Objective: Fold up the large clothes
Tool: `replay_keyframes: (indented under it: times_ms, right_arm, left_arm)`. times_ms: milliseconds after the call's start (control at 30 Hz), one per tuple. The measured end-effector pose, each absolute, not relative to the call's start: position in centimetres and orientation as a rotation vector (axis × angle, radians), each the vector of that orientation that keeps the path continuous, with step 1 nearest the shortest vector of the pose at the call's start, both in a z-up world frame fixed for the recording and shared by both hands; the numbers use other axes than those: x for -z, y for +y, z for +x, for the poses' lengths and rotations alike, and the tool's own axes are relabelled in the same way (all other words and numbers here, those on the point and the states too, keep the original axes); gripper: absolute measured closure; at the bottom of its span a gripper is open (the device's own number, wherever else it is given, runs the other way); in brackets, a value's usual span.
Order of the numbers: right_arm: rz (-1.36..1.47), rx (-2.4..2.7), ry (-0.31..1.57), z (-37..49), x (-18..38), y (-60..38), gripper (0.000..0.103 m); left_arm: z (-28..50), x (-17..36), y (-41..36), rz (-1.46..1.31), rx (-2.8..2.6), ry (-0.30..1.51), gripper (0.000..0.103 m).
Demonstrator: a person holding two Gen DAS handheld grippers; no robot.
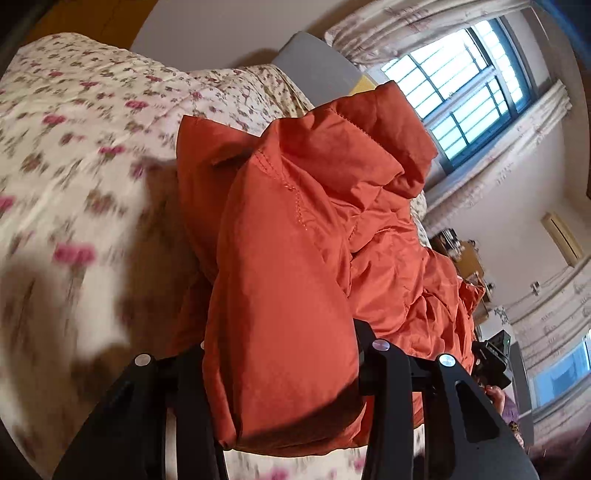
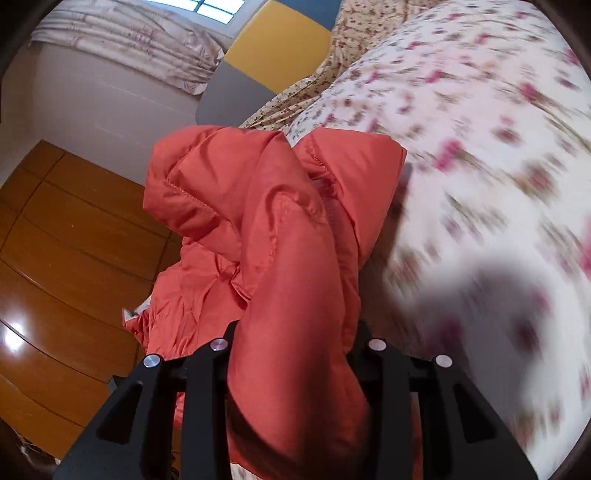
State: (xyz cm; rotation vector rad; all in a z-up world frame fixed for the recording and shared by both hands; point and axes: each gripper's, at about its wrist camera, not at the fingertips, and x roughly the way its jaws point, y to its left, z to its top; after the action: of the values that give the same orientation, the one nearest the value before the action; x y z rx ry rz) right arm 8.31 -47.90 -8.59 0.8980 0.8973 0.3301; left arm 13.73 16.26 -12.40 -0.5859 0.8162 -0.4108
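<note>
Black fingers [image 1: 384,373] of both grippers clamped on bunched orange jacket [image 1: 295,229], above the floral bedspread [image 1: 74,147].

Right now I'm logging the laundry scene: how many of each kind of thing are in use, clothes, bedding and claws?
Orange padded jacket: 1
Flowered bedspread: 1
Claws, left claw and right claw, each shut on the jacket: 2
Total: 4

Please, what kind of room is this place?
Most likely a bedroom in a home. A bed with a floral quilt fills much of both views, patterned curtains hang beside a window, and a wooden wardrobe or cabinet stands beside the bed.
</note>
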Motion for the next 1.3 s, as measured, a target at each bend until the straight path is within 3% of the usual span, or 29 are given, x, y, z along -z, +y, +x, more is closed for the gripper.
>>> replay_keyframes:
  times_ms: [33, 67, 100, 167, 400, 533, 667, 767, 800, 833, 867, 900, 1000, 1133, 1233, 1267, 1300]
  right_arm:
    - [0.894, -0.316, 0.895, 7.5, 8.4, -48.1, 0.060]
    - [0.887, -0.289, 0.890, 6.2, 8.2, -48.4, 0.055]
    - [0.876, -0.261, 0.880, 5.3, 7.9, -48.6, 0.047]
    - [0.835, -0.167, 0.861, 3.9, 6.8, -49.1, 0.025]
    - [0.563, 0.022, 0.690, 1.2, -1.0, -47.5, 0.021]
    - [0.364, -0.095, 0.769, 4.4, -2.4, -40.6, 0.021]
    - [0.195, -0.160, 0.874, 7.9, -0.7, -33.8, 0.028]
    - [0.126, -0.147, 0.966, 10.2, 2.3, -31.2, 0.044]
    - [0.114, -0.144, 0.972, 10.5, 2.9, -30.9, 0.057]
    - [0.092, -0.154, 0.969, 10.9, 3.3, -30.5, 0.065]
    - [0.069, -0.163, 0.967, 11.4, 3.5, -30.2, 0.083]
    - [0.050, -0.180, 0.964, 11.4, 3.6, -30.1, 0.090]
    - [0.043, -0.208, 0.922, 12.1, 1.7, -30.1, 0.096]
    - [0.047, -0.207, 0.854, 14.0, -0.6, -30.5, 0.096]
    - [0.039, -0.222, 0.888, 17.1, 0.7, -30.3, 0.095]
    - [0.020, -0.227, 0.913, 17.9, 1.3, -29.9, 0.088]
    - [-0.016, -0.217, 0.937, 18.5, 2.1, -29.5, 0.072]
  left_arm:
    - [12.7, 12.3, 16.1, -0.572, 0.400, 0.817, 0.055]
    - [11.7, 12.3, 16.0, -0.559, 0.382, 0.822, 0.043]
    - [11.0, 12.4, 16.0, -0.552, 0.370, 0.826, 0.033]
    - [9.3, 12.0, 16.0, -0.524, 0.336, 0.820, 0.026]
    - [4.9, 6.9, 17.7, -0.495, 0.035, 0.610, 0.020]
    - [7.9, 5.1, 12.2, -0.340, 0.164, 0.658, 0.020]
    - [12.3, 5.2, 4.8, -0.151, 0.291, 0.727, 0.020]
    - [15.8, 7.6, 1.2, 0.006, 0.265, 0.822, 0.020]
    - [16.6, 8.4, 0.6, 0.029, 0.267, 0.842, 0.021]
    - [17.2, 9.1, 0.1, 0.041, 0.263, 0.839, 0.023]
    - [17.6, 9.7, -0.1, 0.037, 0.267, 0.829, 0.038]
    - [17.9, 9.8, -0.4, 0.028, 0.279, 0.833, 0.056]
    - [18.4, 8.8, -0.6, -0.021, 0.302, 0.837, 0.087]
    - [19.8, 6.8, -0.2, -0.043, 0.287, 0.800, 0.090]
    - [22.5, 7.3, -0.9, 0.011, 0.257, 0.821, 0.090]
    - [23.2, 7.8, -1.3, 0.051, 0.248, 0.843, 0.088]
    - [23.6, 8.1, -1.6, 0.070, 0.239, 0.850, 0.078]
